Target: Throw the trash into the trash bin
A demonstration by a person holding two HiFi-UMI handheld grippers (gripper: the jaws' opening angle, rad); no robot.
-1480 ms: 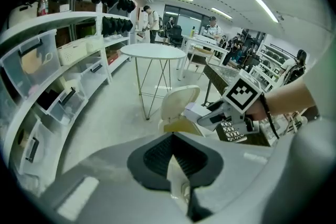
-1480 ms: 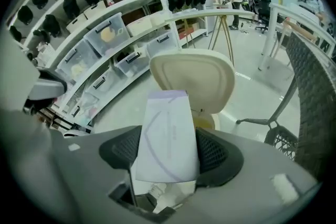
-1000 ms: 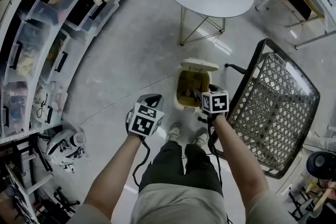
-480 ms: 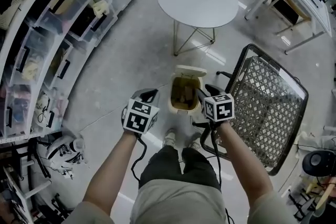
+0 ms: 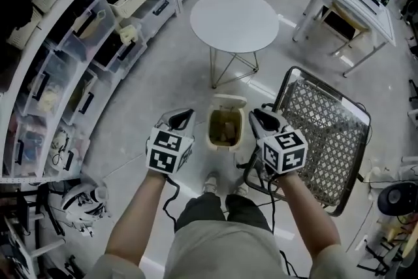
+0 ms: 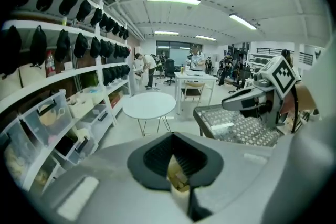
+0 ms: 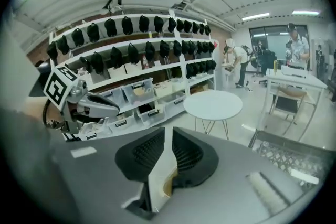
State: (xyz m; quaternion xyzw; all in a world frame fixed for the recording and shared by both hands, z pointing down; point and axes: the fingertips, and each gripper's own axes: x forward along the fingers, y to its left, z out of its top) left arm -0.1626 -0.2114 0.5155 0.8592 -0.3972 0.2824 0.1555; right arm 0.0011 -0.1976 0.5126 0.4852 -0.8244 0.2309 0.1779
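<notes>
A small cream trash bin (image 5: 225, 128) stands open on the floor by my feet, with brownish trash inside. My left gripper (image 5: 181, 117) hangs high to the left of it, jaws shut on nothing; in the left gripper view the bin (image 6: 178, 181) shows below the closed tips (image 6: 173, 136). My right gripper (image 5: 258, 115) hangs to the right of the bin. Its jaws have just been closing and stand a narrow slit apart (image 7: 168, 132), with nothing between them.
A round white table (image 5: 234, 19) stands beyond the bin. A black mesh chair (image 5: 324, 134) is close on the right. Shelves with plastic boxes (image 5: 72, 42) curve along the left. A white desk (image 5: 356, 0) is at the far right. People stand far off.
Both grippers have risen away from the bin toward the camera. The right one was over the bin's mouth and now hangs beside it, with its jaws drawn closer together.
</notes>
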